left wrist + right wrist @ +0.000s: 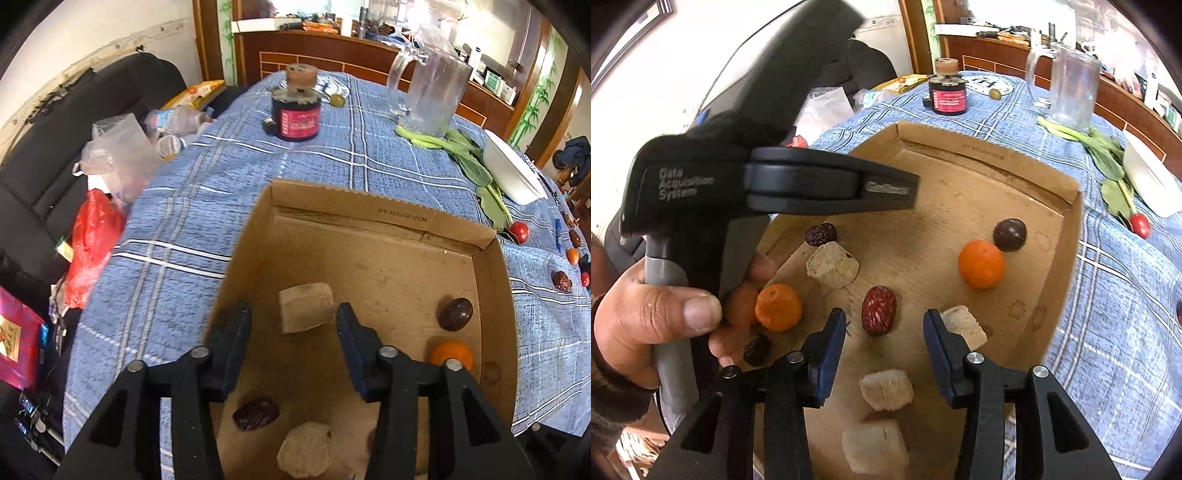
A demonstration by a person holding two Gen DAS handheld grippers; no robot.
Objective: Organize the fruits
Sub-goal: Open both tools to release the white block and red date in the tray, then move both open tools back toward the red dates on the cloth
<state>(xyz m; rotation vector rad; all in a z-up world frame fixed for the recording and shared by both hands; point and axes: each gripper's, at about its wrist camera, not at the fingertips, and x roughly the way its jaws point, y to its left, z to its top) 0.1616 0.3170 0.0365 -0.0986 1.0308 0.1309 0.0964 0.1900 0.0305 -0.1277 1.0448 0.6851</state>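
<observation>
Releasing fruit into the shallow brown cardboard box (1067,192): both hand-held grippers, left (293,323) and right (884,326), stand spread and empty; we lift clear of the wrinkled red date (879,310) before fetching the small red fruit (1140,225) on the table's right.

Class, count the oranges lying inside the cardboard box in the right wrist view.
2. One orange lies toward the right, beside a dark round fruit; the other orange lies at the left, near the person's hand. Grippers may hide more.
</observation>
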